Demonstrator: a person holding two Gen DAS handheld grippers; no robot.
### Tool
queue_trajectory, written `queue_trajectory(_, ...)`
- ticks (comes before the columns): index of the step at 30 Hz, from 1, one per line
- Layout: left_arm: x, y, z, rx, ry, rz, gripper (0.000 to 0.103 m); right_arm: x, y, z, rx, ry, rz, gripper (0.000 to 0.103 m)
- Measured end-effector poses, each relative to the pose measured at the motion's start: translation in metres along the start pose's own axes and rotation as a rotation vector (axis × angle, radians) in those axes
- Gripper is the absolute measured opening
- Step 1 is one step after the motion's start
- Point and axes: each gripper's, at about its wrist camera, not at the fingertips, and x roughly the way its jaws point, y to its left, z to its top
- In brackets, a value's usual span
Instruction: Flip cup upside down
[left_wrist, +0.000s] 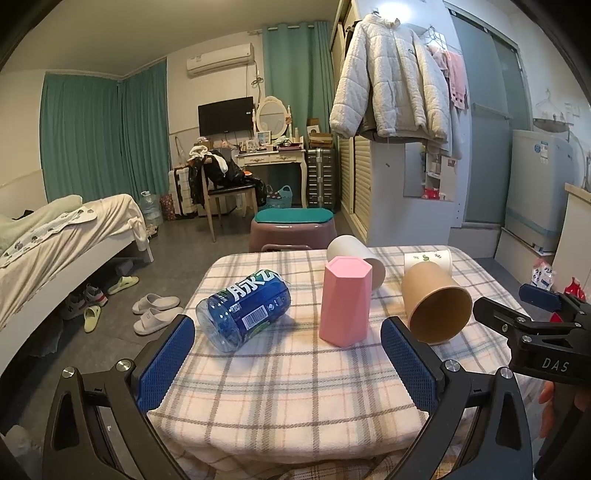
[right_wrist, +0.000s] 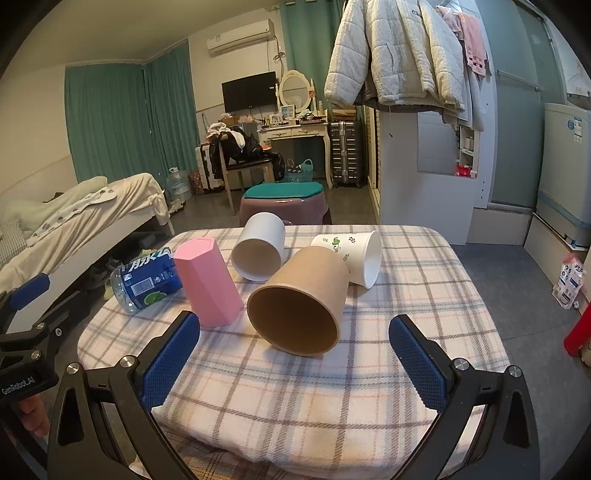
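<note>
A brown paper cup (right_wrist: 299, 299) lies on its side on the plaid table, mouth toward me; it also shows in the left wrist view (left_wrist: 436, 306). Behind it lie a white cup (right_wrist: 260, 251) and a leaf-printed paper cup (right_wrist: 354, 256), both on their sides. A pink hexagonal cup (left_wrist: 343, 301) stands mouth down; it shows in the right wrist view too (right_wrist: 207, 280). My left gripper (left_wrist: 288, 365) is open and empty, short of the pink cup. My right gripper (right_wrist: 295, 369) is open and empty, just short of the brown cup.
A blue-labelled plastic bottle (left_wrist: 245, 310) lies on its side at the table's left. The plaid tablecloth (right_wrist: 295, 398) covers a small table. A purple stool with a teal cushion (left_wrist: 291, 227) stands beyond the far edge. A bed (left_wrist: 55, 236) is on the left.
</note>
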Motion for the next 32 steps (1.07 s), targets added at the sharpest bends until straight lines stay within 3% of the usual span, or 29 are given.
queue_trajectory(32,0.0022,0.0028,-0.0047,-0.005,0.008,-0.002,0.103,0.0003,0.0038,-0.0008,-0.007,0.007,0.004,0.103)
